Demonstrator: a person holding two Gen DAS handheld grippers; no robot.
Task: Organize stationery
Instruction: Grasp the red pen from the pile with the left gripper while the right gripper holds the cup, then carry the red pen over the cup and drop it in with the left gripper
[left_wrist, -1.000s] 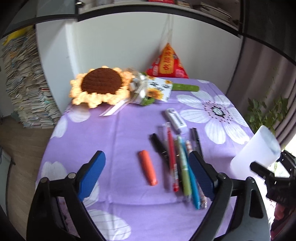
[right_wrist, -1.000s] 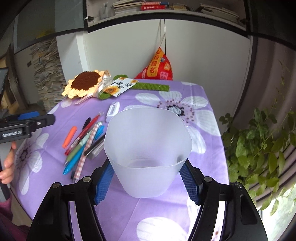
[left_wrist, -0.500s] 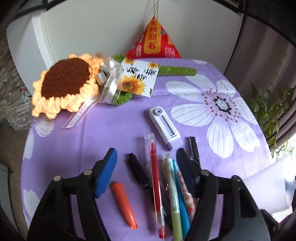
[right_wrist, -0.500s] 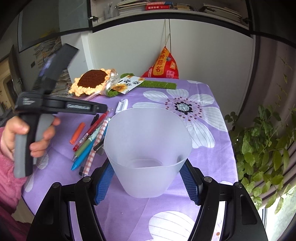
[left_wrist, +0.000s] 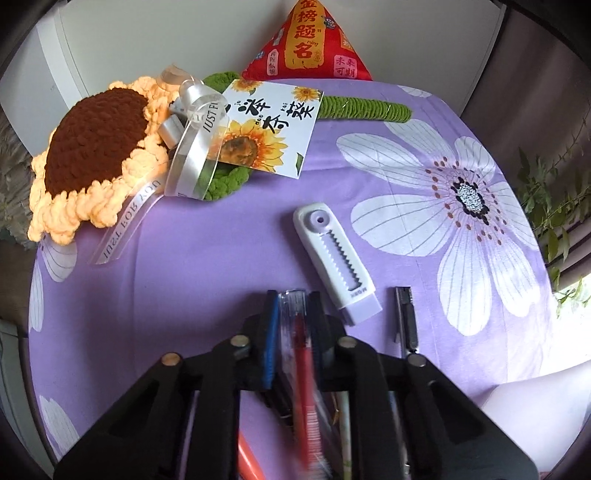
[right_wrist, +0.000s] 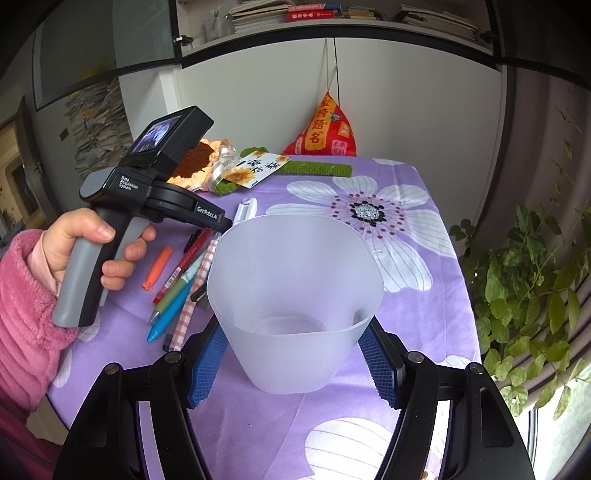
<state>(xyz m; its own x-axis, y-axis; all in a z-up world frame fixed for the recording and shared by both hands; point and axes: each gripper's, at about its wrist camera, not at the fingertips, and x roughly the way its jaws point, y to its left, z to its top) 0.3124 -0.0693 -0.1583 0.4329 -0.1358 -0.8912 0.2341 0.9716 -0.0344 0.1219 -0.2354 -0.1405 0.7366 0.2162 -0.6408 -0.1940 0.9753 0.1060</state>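
Two hand-held grippers work over a round table (right_wrist: 424, 258) covered in a purple cloth printed with white flowers. Your left gripper (left_wrist: 291, 306) points steeply down, and its jaws have narrowed onto a clear-barrelled red pen (left_wrist: 301, 354); the blue pads press against the pen on both sides. From the right wrist view, your left hand (right_wrist: 92, 251), in a fluffy pink sleeve (right_wrist: 22, 325), squeezes that gripper's grey handle.

Your right gripper (right_wrist: 293, 354) holds a frosted, translucent plastic cup (right_wrist: 295, 295) by its lower walls, one blue pad against each side. The cup has its open mouth toward the camera, and nothing is visible inside it.

Taking the cup as your landmark: the pens lie in a loose bundle just to its left. The bundle includes the red pen, a green and blue pen (right_wrist: 173, 306), and a pink checked pen (right_wrist: 194, 295) that lies closest to the cup. An orange marker cap (right_wrist: 157, 267) lies further left, apart from the bundle. A white box cutter (left_wrist: 334, 258) with a toothed slider lies just beyond the cup's far rim. A dark metal clip pen (left_wrist: 406, 317) lies beside the cutter.

Well beyond the cup, at the table's far edge, lie a crocheted sunflower (left_wrist: 92, 147) with a ribbon and a sunflower card (left_wrist: 262, 129). A red triangular pouch (right_wrist: 325, 133) hangs there against the wall. To the right of the cup, off the table, stands a leafy green plant (right_wrist: 517, 288).
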